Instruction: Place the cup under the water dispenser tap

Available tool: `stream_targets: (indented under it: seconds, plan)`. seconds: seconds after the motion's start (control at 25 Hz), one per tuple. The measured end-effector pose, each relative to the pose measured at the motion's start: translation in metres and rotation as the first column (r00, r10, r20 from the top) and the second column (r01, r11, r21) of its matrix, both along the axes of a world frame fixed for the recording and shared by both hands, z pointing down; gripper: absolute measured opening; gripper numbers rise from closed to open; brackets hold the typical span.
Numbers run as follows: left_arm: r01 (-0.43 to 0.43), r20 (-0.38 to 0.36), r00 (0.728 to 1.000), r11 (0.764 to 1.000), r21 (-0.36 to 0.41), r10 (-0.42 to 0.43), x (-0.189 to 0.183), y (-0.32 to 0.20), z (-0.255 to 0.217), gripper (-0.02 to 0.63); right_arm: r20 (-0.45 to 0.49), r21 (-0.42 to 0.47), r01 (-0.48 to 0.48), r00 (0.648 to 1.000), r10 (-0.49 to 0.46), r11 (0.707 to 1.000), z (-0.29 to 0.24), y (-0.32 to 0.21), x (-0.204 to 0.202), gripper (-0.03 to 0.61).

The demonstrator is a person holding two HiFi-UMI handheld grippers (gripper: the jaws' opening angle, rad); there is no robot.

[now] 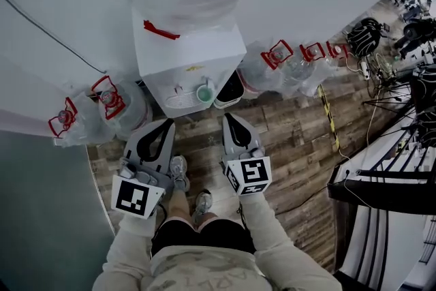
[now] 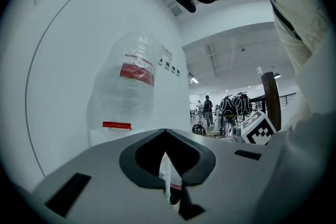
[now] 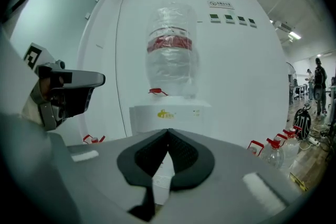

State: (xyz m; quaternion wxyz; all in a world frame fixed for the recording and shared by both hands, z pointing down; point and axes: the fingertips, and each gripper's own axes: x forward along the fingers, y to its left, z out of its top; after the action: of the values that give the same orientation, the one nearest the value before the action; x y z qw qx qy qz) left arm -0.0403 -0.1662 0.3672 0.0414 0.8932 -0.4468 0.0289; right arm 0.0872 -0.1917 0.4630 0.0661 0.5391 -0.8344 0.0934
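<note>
Seemingly placed already: green cup (image 1: 204, 93) upright, mouth up, in the tap recess of the water dispenser (image 1: 187, 44) (whether squarely beneath a spout, too small to tell). Lies ahead of both tools and between their lines, a shade nearer the right gripper (image 1: 229, 119) than the left gripper (image 1: 166, 123). Both closed on nothing, tips meeting in each gripper view, with only the dispenser's white front and its big bottle (image 3: 170, 55) showing beyond. No sight of the cup in either gripper view, likely masked by the closed jaws. Judging from this, any further handling would call for parting the jaws first, then reaching straight ahead, slightly leftward for the right one. Otherwise little left but backing away.
</note>
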Motion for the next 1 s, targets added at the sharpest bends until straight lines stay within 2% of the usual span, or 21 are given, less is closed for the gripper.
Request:
stream_targets:
  seconds: [0.48,1.0]
  plan:
    - [0.032,0.001,0.999,0.998,0.047,-0.032,-0.005,0.023,-0.051,0.005,-0.027,0.06,0.028,0.999,-0.026,0.998,-0.075,0.032,-0.002,0.009]
    - [0.023,0.013,1.0,0.993,0.119,-0.025,-0.003,0.05,-0.101,0.005,-0.035,0.134,0.035,0.999,-0.03,0.99,-0.139,0.062,0.0,0.009]
